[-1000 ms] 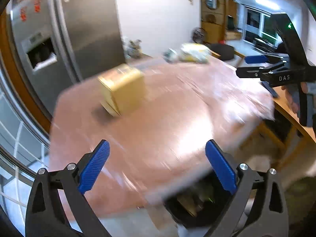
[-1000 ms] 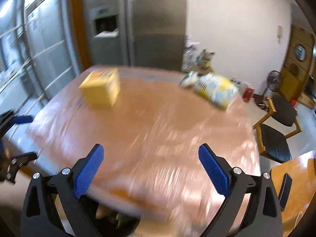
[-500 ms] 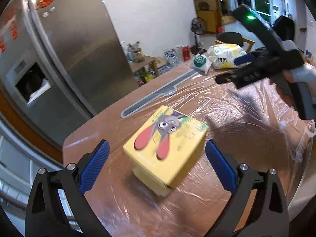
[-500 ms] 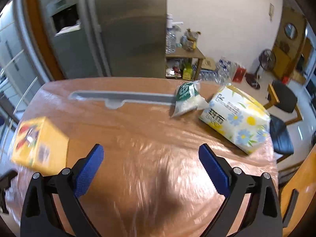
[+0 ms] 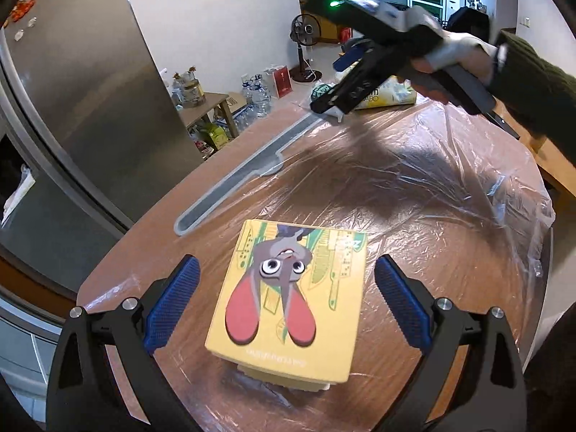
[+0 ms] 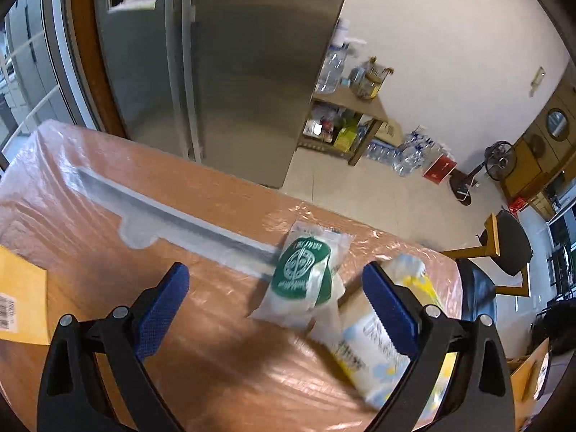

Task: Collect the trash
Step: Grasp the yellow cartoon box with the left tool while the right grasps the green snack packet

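The yellow cartoon box (image 5: 288,298) is being straddled by the spread left gripper (image 5: 284,306) near the table (image 5: 450,252) edge — closing is called for; the right gripper (image 6: 275,300), also spread, is being aimed at the green-labelled pouch (image 6: 306,280).

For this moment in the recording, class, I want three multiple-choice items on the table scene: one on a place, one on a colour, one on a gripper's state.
1. Where is the yellow cartoon-rabbit box?
A. Between the left gripper's open fingers
B. On a chair
C. On top of the fridge

2. What colour is the label on the small clear packet?
A. Red
B. Green
C. Purple

3. How is the right gripper?
A. Shut on the packet
B. Open, holding nothing
C. Shut on the tissue pack

Key: 1 A, the blue pads flank the box on the plastic-covered table. 2 B, a green printed panel shows. 3 B, both pads stand wide apart, clear of the packet.
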The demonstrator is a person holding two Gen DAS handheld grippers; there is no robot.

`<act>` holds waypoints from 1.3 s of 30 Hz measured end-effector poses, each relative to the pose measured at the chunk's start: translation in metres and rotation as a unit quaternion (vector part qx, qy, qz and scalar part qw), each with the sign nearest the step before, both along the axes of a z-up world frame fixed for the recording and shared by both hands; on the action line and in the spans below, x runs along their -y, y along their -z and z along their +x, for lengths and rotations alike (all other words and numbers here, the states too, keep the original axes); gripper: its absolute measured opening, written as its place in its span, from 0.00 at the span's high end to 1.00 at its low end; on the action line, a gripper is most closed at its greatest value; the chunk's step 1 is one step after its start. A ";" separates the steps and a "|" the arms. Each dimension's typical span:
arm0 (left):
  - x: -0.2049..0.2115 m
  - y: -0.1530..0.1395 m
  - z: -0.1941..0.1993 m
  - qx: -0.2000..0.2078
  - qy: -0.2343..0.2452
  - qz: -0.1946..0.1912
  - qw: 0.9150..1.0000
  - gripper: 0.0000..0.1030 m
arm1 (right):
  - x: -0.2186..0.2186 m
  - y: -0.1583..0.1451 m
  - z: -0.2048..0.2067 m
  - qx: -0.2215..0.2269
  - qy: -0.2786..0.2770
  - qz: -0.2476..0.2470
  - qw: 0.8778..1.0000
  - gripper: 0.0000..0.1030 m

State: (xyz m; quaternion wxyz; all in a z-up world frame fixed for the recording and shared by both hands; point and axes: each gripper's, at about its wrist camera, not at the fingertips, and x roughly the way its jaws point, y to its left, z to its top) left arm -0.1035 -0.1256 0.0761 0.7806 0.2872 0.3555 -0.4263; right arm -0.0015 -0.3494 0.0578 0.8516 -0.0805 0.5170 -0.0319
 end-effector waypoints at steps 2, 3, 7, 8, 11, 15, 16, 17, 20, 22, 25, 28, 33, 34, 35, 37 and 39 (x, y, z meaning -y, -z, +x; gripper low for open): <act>0.001 0.003 0.001 -0.009 0.001 0.003 1.000 0.05 | 0.004 0.008 0.011 -0.018 0.007 0.014 1.000 0.10; 0.004 0.004 0.004 -0.012 0.001 0.004 1.000 0.05 | 0.006 0.012 0.014 -0.026 0.010 0.019 0.999 0.11; 0.008 0.011 0.008 -0.018 -0.004 0.018 1.000 0.05 | 0.011 0.031 0.024 -0.065 0.028 0.039 0.997 0.25; 0.009 0.012 0.010 -0.018 -0.007 0.020 1.000 0.05 | 0.011 0.034 0.025 -0.069 0.030 0.045 0.996 0.32; 0.009 0.015 0.013 -0.028 -0.017 0.021 0.999 0.07 | 0.007 0.034 0.023 -0.064 0.022 0.061 0.996 0.44; 0.006 0.015 0.017 -0.050 -0.029 0.007 0.998 0.19 | 0.004 0.030 0.019 -0.050 0.019 0.082 0.995 0.63; 0.006 0.015 0.016 -0.049 -0.029 0.007 0.998 0.19 | 0.005 0.031 0.019 -0.049 0.020 0.088 0.995 0.64; 0.006 0.015 0.015 -0.048 -0.029 0.007 0.998 0.19 | 0.005 0.031 0.019 -0.049 0.019 0.086 0.995 0.64; 0.006 0.016 0.013 -0.046 -0.024 0.009 0.999 0.19 | 0.000 0.029 0.014 -0.050 0.009 0.080 0.995 0.57; 0.006 0.016 0.013 -0.044 -0.024 0.012 0.999 0.19 | -0.002 0.022 0.011 -0.027 0.013 0.066 0.997 0.17; 0.007 0.015 0.013 -0.042 -0.025 0.011 0.999 0.19 | 0.002 0.019 0.013 -0.011 0.029 0.070 0.997 0.11; 0.007 0.014 0.014 -0.043 -0.028 0.005 0.999 0.19 | 0.016 0.021 0.021 -0.019 0.073 0.142 0.987 0.11; 0.008 0.011 0.016 -0.041 -0.030 -0.001 0.999 0.19 | 0.022 0.026 0.028 -0.018 0.116 0.183 0.976 0.11; 0.009 0.011 0.016 -0.040 -0.030 -0.001 0.999 0.19 | 0.021 0.027 0.030 -0.019 0.118 0.183 0.976 0.13; 0.009 0.011 0.016 -0.040 -0.030 -0.001 0.999 0.19 | 0.019 0.028 0.033 -0.020 0.121 0.178 0.976 0.15; 0.010 0.011 0.016 -0.040 -0.032 0.000 0.999 0.19 | 0.017 0.031 0.037 -0.029 0.128 0.169 0.977 0.25; 0.012 0.012 0.015 -0.036 -0.036 0.006 0.999 0.19 | 0.015 0.033 0.042 -0.034 0.131 0.156 0.978 0.32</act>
